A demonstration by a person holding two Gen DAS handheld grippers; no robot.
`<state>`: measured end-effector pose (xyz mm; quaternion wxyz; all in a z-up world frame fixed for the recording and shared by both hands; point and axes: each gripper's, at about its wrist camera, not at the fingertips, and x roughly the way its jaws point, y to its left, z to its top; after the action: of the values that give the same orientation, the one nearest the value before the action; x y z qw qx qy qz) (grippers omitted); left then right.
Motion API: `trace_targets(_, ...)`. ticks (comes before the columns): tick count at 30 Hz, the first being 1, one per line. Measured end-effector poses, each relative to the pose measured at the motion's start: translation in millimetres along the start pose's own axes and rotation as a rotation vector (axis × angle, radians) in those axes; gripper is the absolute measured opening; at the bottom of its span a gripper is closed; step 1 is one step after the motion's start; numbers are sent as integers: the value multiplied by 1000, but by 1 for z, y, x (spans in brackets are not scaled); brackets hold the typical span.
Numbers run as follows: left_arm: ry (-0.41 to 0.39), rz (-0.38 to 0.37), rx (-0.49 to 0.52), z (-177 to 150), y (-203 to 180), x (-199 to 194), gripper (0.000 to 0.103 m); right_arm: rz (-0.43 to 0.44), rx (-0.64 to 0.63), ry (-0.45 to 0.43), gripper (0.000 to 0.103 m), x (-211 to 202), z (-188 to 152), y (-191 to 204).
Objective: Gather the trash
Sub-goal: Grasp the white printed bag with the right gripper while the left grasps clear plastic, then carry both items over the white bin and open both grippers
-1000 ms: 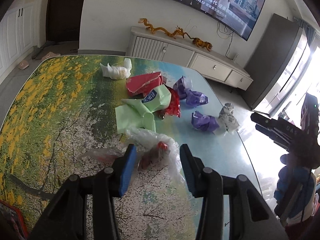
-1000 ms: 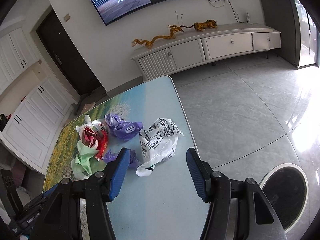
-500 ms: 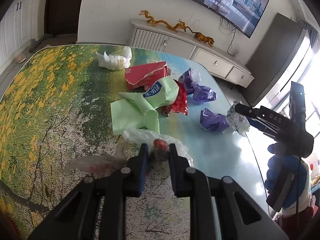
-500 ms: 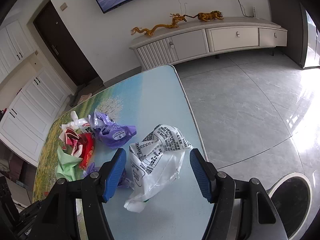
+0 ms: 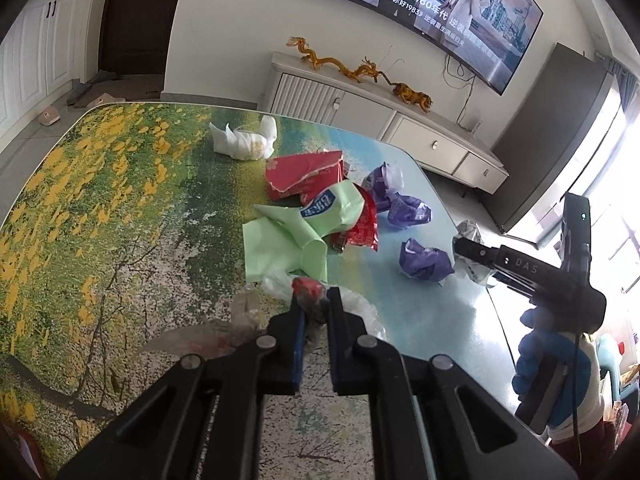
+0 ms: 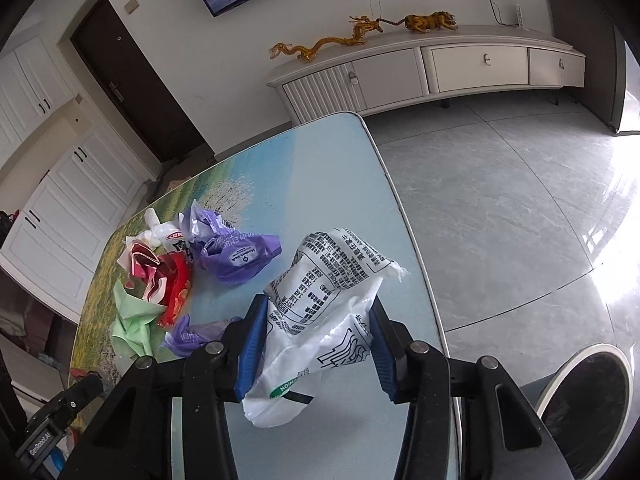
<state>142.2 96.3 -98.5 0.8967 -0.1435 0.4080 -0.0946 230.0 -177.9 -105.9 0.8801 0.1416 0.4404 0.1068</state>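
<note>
Clear plastic wrapper [image 5: 362, 312] on the table [image 5: 120, 216] is pinched by the fully closed left gripper [image 5: 315, 309], right gripper [image 6: 318, 316] closing around the white printed bag [image 6: 324, 316]; thin film may slip out on lift.

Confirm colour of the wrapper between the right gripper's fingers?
White wrapper with black printed text; clearest in the right wrist view.

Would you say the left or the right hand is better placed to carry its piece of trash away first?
Left, probably. Its tongs are shut on the clear plastic bag. The right tongs are only closing around the white printed wrapper.
</note>
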Motion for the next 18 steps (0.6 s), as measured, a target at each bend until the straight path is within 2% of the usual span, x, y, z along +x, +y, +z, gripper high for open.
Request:
trace_targets(7,-61,0,-15,5,-2,-32,9,52,-37,-57,43,-40,-8,13)
trace_targets(18,-145,-57,27,11,-37,-81,9,86,-41,-176,43,-117,-21,22)
